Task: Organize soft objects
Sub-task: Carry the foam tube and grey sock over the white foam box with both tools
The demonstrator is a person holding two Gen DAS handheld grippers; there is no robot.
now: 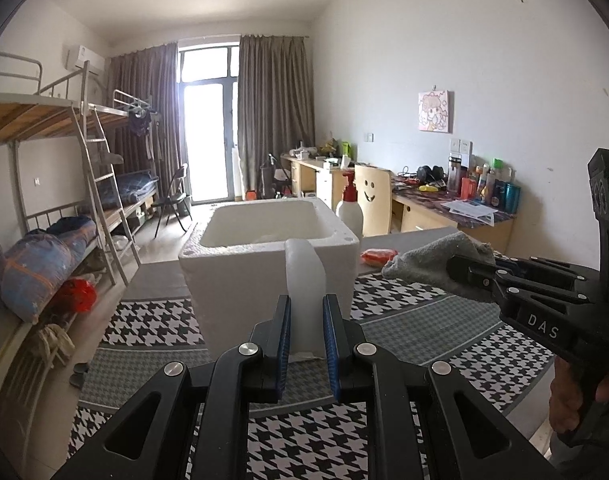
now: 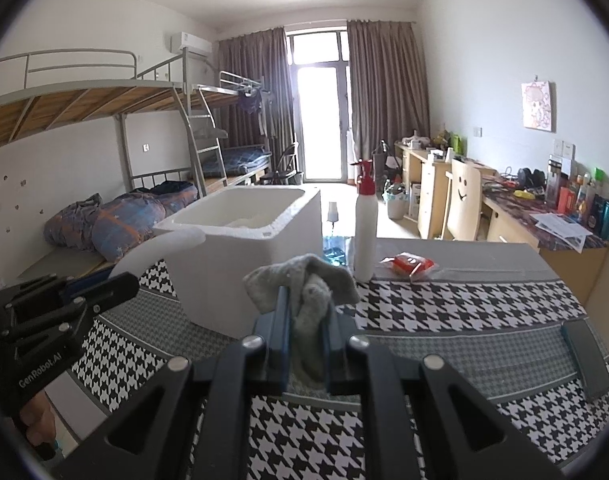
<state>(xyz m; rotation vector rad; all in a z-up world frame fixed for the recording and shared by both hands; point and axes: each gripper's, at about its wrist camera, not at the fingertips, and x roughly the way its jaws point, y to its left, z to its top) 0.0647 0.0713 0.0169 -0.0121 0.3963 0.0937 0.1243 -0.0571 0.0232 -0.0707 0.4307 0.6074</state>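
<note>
My left gripper (image 1: 306, 300) is shut on a white, bendy foam strip (image 1: 304, 268) that stands up between its blue pads, just in front of the white foam box (image 1: 232, 280). My right gripper (image 2: 306, 300) is shut on a crumpled grey cloth (image 2: 300, 280) held above the houndstooth table cover. In the left wrist view the right gripper (image 1: 460, 270) reaches in from the right with the grey cloth (image 1: 428, 260) beside the box. In the right wrist view the left gripper (image 2: 116, 282) enters at the left with the foam strip (image 2: 156, 246) curving toward the open-topped box (image 2: 244, 248).
A white pump bottle with a red top (image 2: 364, 224) and a red packet (image 2: 408, 262) stand behind the cloth. A clear spray bottle (image 2: 333, 216) is behind the box. A dark flat object (image 2: 586, 360) lies at the table's right. Bunk beds left, desks right.
</note>
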